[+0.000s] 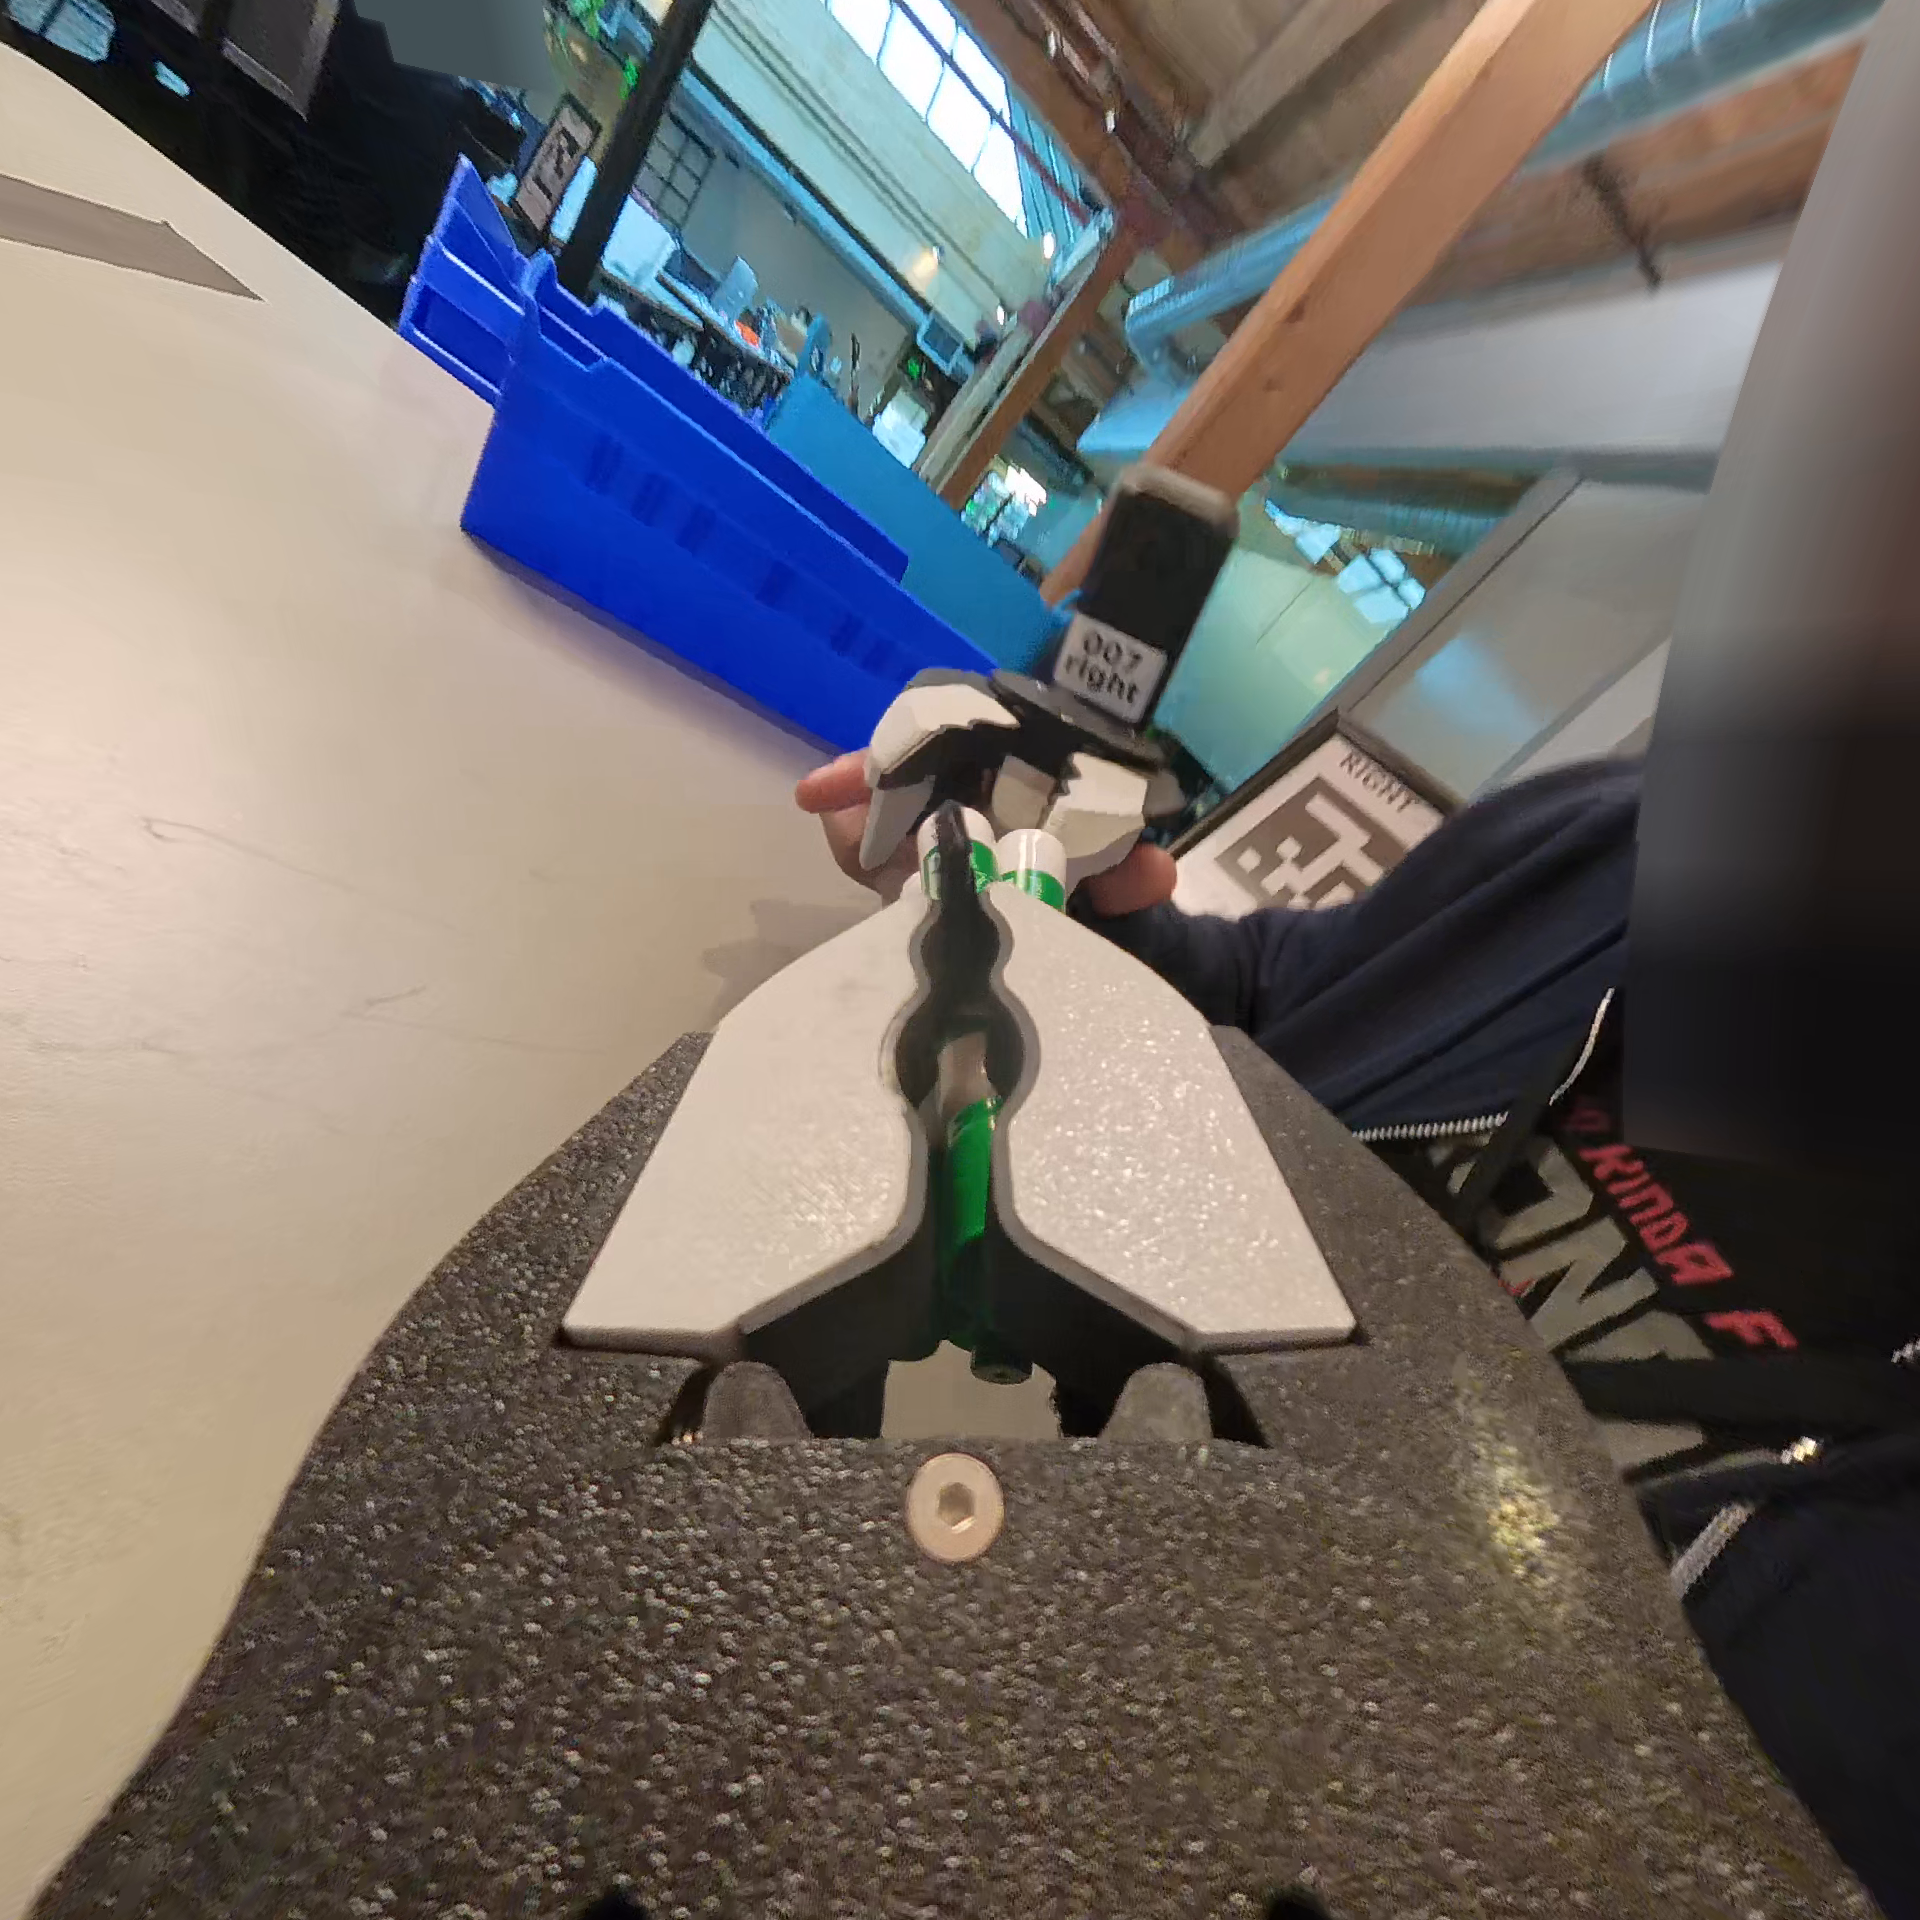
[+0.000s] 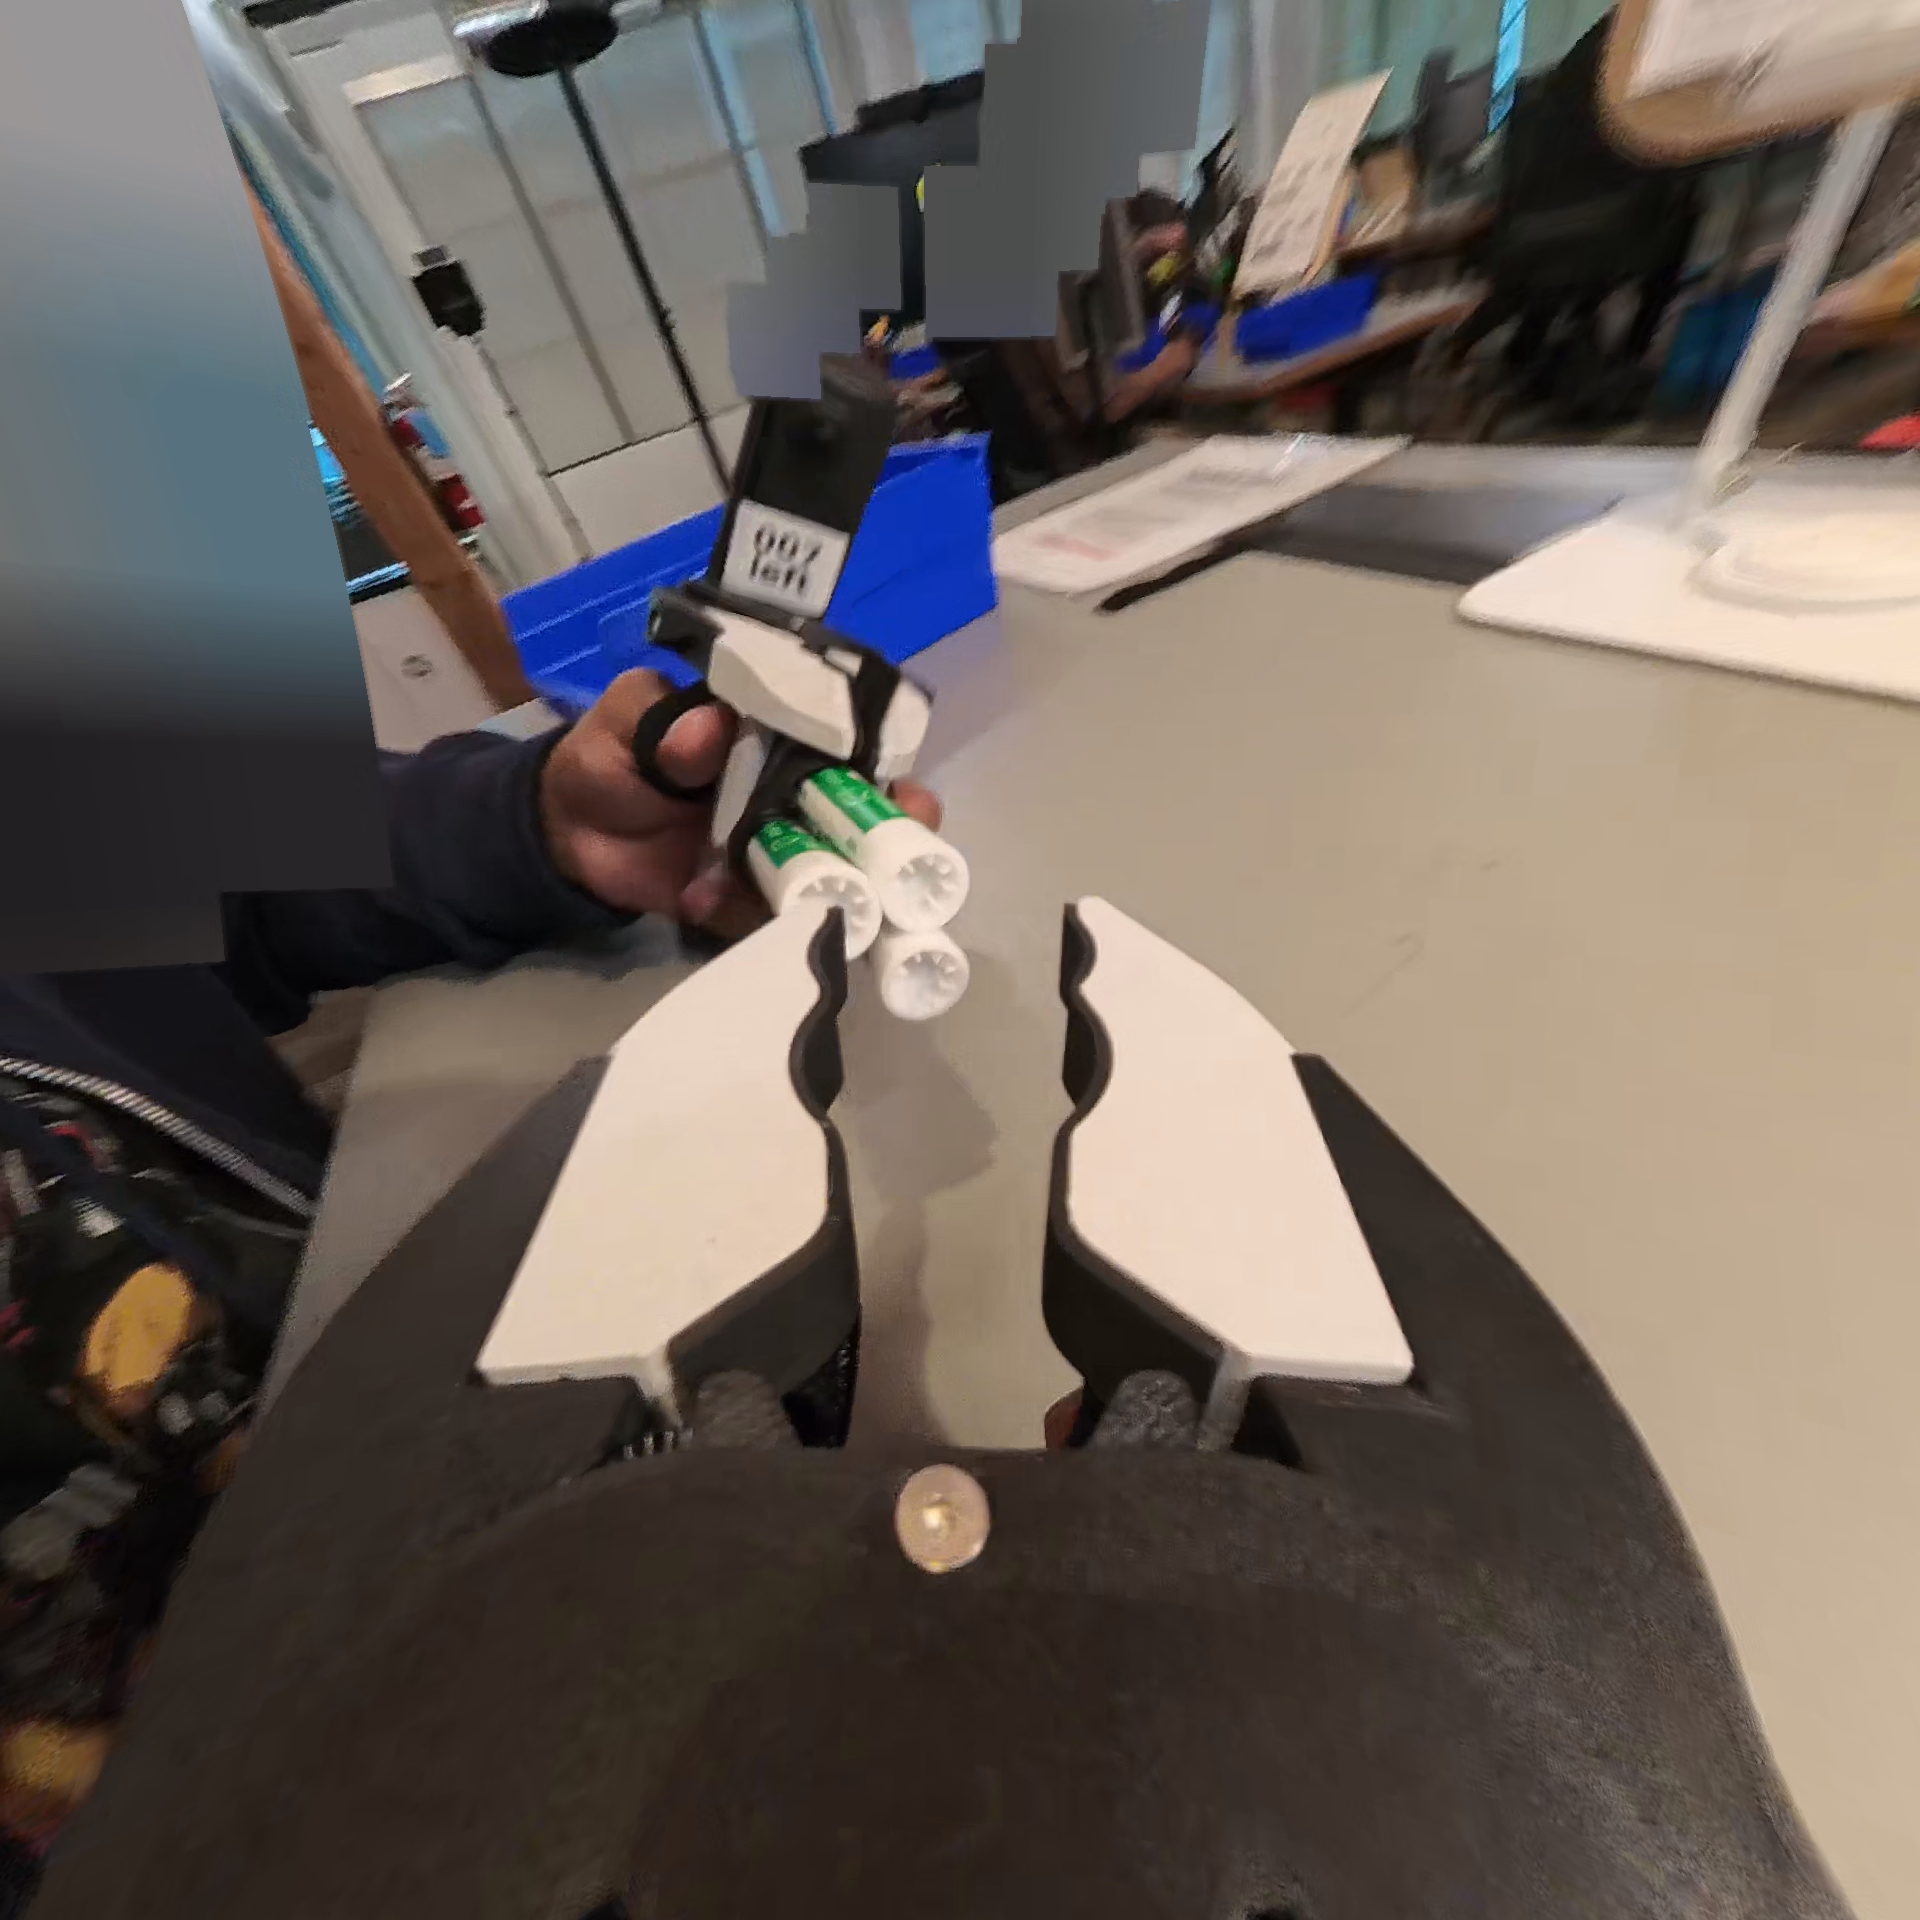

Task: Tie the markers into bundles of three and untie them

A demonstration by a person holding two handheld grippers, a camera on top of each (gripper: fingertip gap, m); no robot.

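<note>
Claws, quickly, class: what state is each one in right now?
Left claw: closed on a black band around three green-and-white markers.
Right claw: open, holding nothing.

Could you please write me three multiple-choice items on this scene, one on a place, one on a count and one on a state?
1. Where is the blue bin?
A. On the table, behind the left gripper
B. On the floor
C. In the right gripper

2. How many markers are in the bundle?
A. One
B. Three
C. Five

3. How do the right gripper's jaws stand?
A. Shut on the markers
B. Shut on a cable
C. Open, holding nothing

Answers:
1. A, the bin rests on the grey tabletop beyond the left gripper.
2. B, three white marker ends show together in the right wrist view.
3. C, bare table shows between its two parted fingers.
</note>
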